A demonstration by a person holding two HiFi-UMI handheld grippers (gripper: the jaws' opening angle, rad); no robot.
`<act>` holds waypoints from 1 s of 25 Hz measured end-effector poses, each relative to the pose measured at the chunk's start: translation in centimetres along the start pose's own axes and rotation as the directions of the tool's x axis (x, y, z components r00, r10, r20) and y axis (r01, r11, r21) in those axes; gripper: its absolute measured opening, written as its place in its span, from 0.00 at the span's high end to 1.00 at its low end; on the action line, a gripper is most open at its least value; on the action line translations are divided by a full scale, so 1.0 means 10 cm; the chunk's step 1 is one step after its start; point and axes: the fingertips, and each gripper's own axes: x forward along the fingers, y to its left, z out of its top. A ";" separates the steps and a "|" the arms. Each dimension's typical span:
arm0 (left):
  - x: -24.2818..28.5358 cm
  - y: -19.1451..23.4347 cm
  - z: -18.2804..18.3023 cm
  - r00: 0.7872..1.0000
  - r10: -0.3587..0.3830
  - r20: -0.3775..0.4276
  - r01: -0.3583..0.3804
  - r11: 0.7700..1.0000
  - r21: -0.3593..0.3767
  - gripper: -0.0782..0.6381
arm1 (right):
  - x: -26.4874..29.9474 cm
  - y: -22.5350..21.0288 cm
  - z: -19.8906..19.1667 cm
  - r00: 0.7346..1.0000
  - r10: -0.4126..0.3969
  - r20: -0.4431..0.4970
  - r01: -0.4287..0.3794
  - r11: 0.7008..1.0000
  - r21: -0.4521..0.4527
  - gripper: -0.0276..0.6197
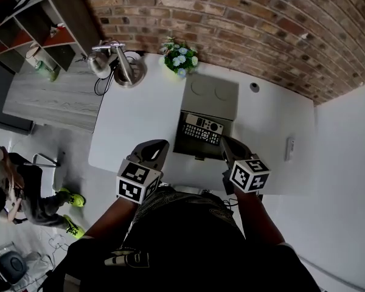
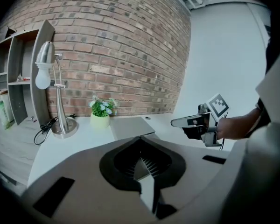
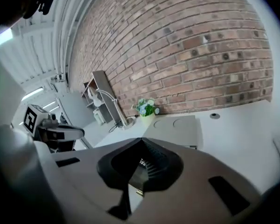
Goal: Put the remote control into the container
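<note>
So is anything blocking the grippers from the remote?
Nothing visible does. The remote control lies in the open container, lid folded back, with the left gripper and right gripper beside its near corners.

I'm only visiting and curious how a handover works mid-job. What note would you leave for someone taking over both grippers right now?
Left gripper: shut, empty, near the front left of the container.
Right gripper: shut, empty, by the container's front right corner.
Remote control: lies inside the open grey container on the white table. The lid is folded back toward the brick wall.
Done: the remote is in the container and neither gripper holds it.
Left: nothing for the placing itself. Perhaps close the lid, if that is wanted.
</note>
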 end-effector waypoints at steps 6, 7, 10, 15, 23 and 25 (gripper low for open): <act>0.13 -0.29 0.13 0.997 -0.080 0.015 0.080 0.997 0.010 0.88 | -0.50 0.10 0.12 0.993 -0.036 0.108 0.031 0.998 0.048 0.95; 0.15 -0.35 0.15 0.995 -0.094 0.016 0.093 0.995 0.019 0.88 | -0.55 0.11 0.09 0.992 -0.045 0.118 0.038 0.998 0.057 0.95; 0.21 -0.50 0.20 0.991 -0.129 0.020 0.128 0.991 0.046 0.88 | -0.64 0.12 -0.03 0.990 -0.062 0.124 0.052 0.995 0.080 0.95; 0.30 -0.70 0.23 0.984 -0.178 0.022 0.176 0.982 0.072 0.88 | -0.71 0.10 -0.09 0.991 -0.065 0.120 0.058 0.997 0.060 0.95; 0.32 -0.77 0.27 0.985 -0.168 0.022 0.166 0.982 0.087 0.88 | -0.79 0.01 -0.15 0.989 -0.118 0.092 0.117 0.993 0.015 0.95; 0.33 -0.78 0.24 0.987 -0.163 0.015 0.161 0.983 0.091 0.88 | -0.80 0.00 -0.17 0.989 -0.113 0.090 0.112 0.993 0.021 0.95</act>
